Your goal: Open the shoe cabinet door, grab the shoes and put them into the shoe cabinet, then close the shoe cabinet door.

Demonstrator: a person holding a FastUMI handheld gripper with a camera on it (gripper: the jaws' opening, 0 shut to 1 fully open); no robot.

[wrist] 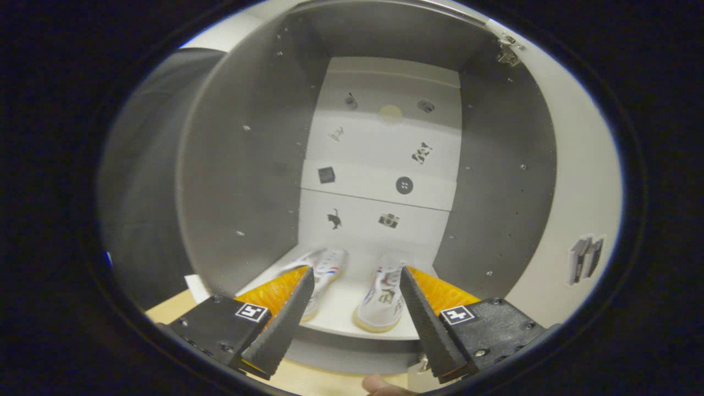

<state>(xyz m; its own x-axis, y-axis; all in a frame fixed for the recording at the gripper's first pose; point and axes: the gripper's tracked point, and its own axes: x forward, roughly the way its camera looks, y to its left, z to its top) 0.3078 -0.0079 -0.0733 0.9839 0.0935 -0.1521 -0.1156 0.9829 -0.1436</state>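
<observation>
Honestly the gripper sits spread and empty, both shoes shelved in the cabinet, so a careless door swing could clip the heels.

Two shoes sit side by side on the bottom shelf inside the open shoe cabinet, door swung right, spread tongs empty in front of them.
</observation>
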